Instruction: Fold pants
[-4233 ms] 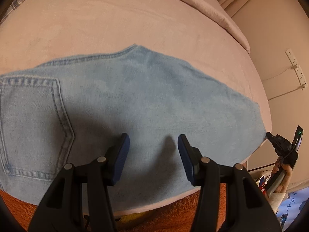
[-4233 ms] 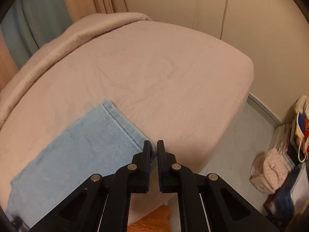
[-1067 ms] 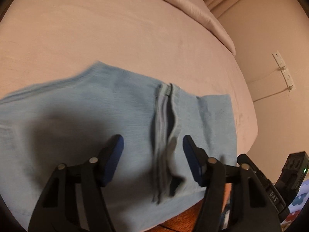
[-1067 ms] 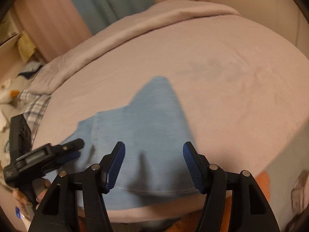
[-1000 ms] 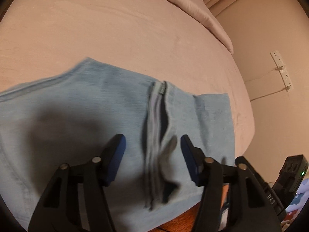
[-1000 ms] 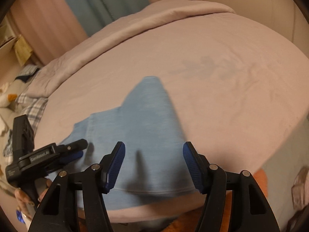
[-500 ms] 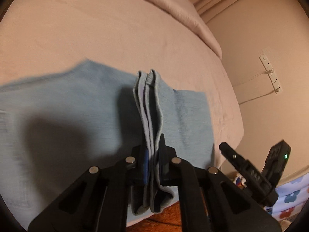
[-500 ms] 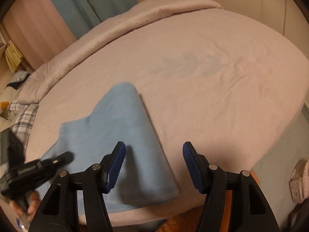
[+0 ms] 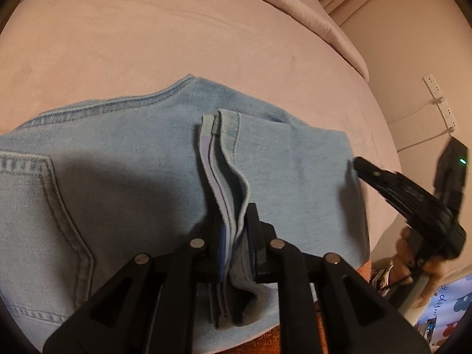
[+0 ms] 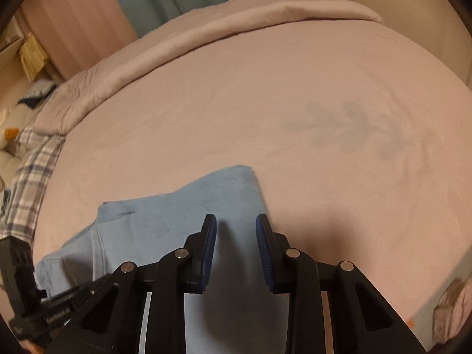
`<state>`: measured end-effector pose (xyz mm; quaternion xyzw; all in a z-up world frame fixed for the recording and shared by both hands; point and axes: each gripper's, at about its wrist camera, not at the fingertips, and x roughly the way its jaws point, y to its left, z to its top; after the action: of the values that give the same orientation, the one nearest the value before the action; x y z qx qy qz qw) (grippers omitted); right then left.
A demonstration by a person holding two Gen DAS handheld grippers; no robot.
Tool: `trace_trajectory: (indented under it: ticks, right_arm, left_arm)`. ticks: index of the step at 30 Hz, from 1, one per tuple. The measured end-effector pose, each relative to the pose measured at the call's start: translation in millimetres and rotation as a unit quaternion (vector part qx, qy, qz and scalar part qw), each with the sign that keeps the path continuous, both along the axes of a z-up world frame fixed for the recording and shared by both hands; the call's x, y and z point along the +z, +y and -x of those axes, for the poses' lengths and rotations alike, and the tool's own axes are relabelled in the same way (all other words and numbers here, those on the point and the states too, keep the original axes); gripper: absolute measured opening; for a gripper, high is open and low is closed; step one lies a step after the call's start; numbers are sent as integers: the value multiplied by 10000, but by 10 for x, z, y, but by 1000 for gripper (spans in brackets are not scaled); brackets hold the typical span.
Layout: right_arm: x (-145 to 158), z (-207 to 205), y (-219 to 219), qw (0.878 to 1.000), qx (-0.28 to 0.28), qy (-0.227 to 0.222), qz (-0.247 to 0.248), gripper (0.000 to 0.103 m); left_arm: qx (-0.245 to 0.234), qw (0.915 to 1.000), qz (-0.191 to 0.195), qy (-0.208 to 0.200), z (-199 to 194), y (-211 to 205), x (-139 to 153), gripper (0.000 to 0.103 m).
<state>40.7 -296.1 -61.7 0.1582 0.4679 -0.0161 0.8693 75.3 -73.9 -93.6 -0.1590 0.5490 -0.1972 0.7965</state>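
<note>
At the near edge of the bed point(image 9: 206, 29), my left hand-held gripper point(image 9: 236, 236) is clamping the jeans' point(image 9: 118, 153) folded-over hems; my right hand-held gripper point(image 10: 236, 233), jaws just narrowing but still unclenched, is straddling the fold, readying the next fold.
</note>
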Motion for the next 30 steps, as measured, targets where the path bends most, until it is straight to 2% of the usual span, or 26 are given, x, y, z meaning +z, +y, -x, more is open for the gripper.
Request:
trace_trajectory:
  ticks: [3, 5, 18, 23, 30]
  right_arm:
    - [-146, -18, -14, 9998, 29, 201, 5, 31]
    - [-183, 53, -9, 9999, 64, 109, 52, 30]
    - [-173, 418, -46, 9999, 58, 80, -60, 30]
    - [-187, 554, -80, 9997, 31, 89, -236, 30]
    - [-164, 706, -27, 9997, 60, 173, -155, 30]
  left_arm:
    - [-23, 10000, -12, 29, 15, 12, -8, 17]
    - [-49, 10000, -27, 25, 61, 55, -21, 18]
    - [97, 9999, 54, 84, 239, 117, -26, 20]
    - [122, 9999, -48, 24, 311, 84, 8, 21]
    - [163, 9998, -92, -6, 435, 144, 6, 24]
